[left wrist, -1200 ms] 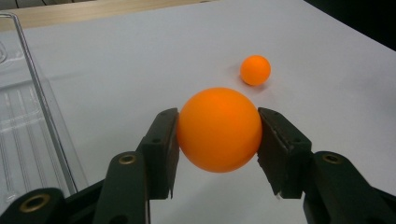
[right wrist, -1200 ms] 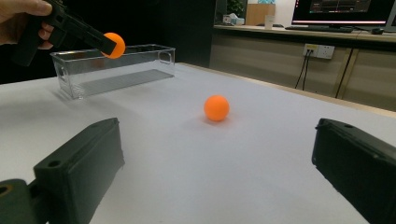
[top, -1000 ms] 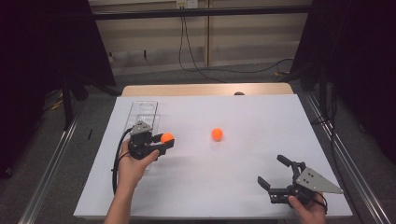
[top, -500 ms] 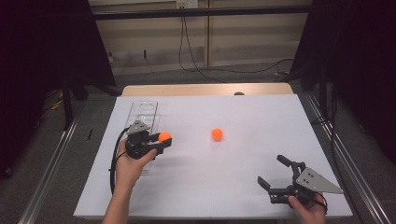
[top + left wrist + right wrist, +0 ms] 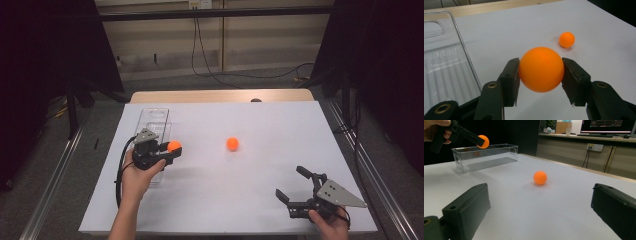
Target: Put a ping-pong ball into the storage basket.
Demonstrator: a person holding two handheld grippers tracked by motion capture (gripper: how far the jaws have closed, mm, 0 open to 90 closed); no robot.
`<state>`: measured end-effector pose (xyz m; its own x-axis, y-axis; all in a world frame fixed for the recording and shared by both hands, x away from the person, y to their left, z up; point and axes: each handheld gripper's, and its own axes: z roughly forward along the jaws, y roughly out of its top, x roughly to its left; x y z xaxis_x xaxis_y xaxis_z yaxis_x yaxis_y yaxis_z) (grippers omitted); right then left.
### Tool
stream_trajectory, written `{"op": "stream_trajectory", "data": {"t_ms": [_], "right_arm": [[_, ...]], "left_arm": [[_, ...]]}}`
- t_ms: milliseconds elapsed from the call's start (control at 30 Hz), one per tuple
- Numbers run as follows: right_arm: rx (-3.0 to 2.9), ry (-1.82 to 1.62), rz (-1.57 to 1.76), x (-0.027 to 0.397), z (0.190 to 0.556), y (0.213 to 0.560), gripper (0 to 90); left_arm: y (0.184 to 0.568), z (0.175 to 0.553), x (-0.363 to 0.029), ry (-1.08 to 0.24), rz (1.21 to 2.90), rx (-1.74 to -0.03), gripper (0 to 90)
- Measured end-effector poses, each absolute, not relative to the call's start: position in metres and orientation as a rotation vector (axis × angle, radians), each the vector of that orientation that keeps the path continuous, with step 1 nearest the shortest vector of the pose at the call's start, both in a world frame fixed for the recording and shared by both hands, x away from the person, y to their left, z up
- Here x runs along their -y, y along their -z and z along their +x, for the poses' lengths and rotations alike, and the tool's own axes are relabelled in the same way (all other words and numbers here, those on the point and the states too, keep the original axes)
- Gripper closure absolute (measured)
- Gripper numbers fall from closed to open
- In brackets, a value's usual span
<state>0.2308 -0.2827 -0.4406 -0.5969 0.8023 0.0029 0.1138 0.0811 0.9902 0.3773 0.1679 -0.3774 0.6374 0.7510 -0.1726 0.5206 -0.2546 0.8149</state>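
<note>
While your left gripper [image 5: 540, 72] clamps held ball [image 5: 541, 69] beside clear bin [image 5: 154, 122], slack squeeze drops it outside. Right gripper [image 5: 299, 189] gapes empty; second ball [image 5: 232, 144] waits mid-table, could roll if nudged.

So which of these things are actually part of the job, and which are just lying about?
In the job:
- held ball in the left gripper
- clear bin
- second ball on the table
- right gripper, open

Lying about:
- floor cables
- monitor
</note>
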Motion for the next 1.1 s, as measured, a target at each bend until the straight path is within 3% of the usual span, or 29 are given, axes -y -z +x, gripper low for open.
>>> {"op": "stream_trajectory", "data": {"t_ms": [1100], "right_arm": [[-1.794, -1.564, 0.904, 0.283, 0.231, 0.441, 1.3]], "left_arm": [[0.375, 0.379, -0.182, -0.348, 1.920, -1.040, 50.9]]}}
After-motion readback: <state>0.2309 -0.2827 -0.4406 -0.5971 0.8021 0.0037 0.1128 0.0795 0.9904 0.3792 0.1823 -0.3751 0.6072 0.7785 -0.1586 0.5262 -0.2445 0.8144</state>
